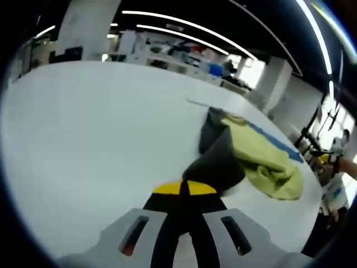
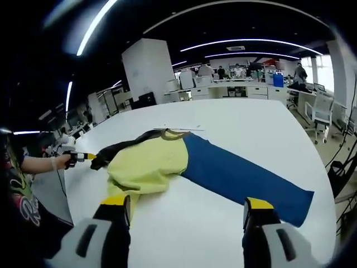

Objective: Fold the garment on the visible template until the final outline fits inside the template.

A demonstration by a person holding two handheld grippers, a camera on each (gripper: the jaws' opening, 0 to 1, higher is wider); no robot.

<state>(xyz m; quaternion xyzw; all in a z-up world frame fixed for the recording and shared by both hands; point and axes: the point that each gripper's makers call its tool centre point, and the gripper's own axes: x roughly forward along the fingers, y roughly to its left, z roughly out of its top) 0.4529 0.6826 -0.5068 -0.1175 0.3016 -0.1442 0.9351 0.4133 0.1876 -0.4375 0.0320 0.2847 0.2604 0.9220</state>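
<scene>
On the table [image 1: 83, 139], left gripper [image 1: 184, 188] pinches garment [image 1: 262, 159].

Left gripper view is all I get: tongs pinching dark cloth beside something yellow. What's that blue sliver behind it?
Observer: That's the template, a long blue strip lying on the white table. In the right gripper view most of it lies bare.
Operator: And the yellow thing?
Observer: The garment, bunched over one end of the strip. Its dark part stretches off the strip towards the left tongs.
Operator: Is the other pair holding it too?
Observer: No. The right tongs are open, jaws wide apart, with nothing between them; one jaw is close to the garment's yellow edge.
</scene>
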